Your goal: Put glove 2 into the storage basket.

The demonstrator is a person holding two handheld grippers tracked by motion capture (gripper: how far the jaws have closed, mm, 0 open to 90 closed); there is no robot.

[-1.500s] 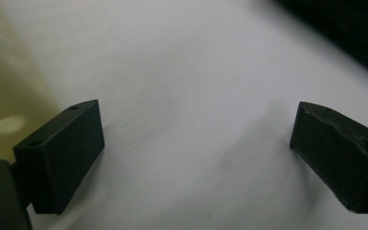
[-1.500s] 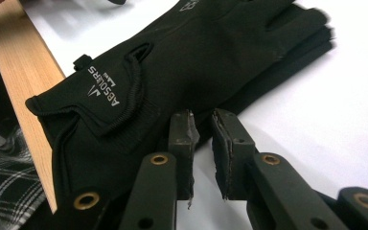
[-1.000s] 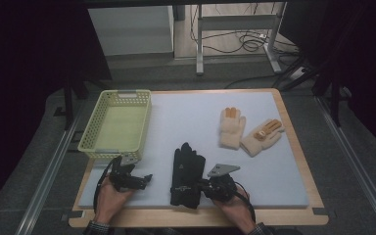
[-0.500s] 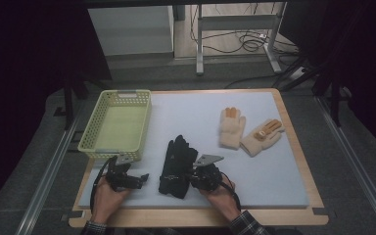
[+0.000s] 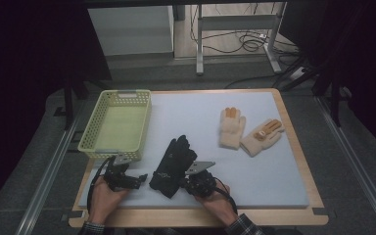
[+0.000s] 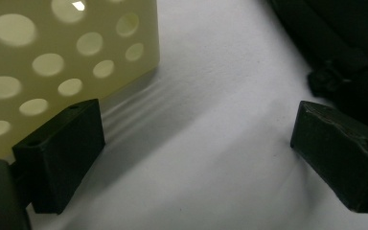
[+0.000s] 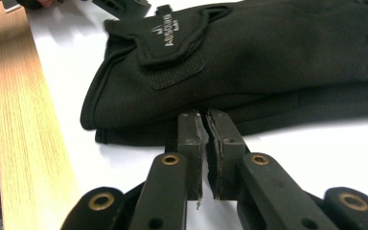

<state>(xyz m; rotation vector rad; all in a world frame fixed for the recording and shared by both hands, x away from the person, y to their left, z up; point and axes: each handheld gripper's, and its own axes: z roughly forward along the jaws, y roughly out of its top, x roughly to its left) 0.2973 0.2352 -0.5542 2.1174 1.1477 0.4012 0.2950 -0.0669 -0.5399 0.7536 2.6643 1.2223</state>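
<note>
Right claw (image 7: 205, 120) pinched together at the black gloves' (image 5: 173, 165) edge, its jaws just closing, nothing visibly between; gloves at the worktop's (image 5: 254, 186) six o'clock; left claw (image 6: 196, 158) wide at their nine o'clock.

The high view looks forward and down over the whole tabletop (image 5: 274, 186). The left gripper view sits low, very near the basket (image 6: 67, 52) wall; the right gripper view skims close to the black gloves (image 7: 268, 62), probably shared by all three views.
</note>
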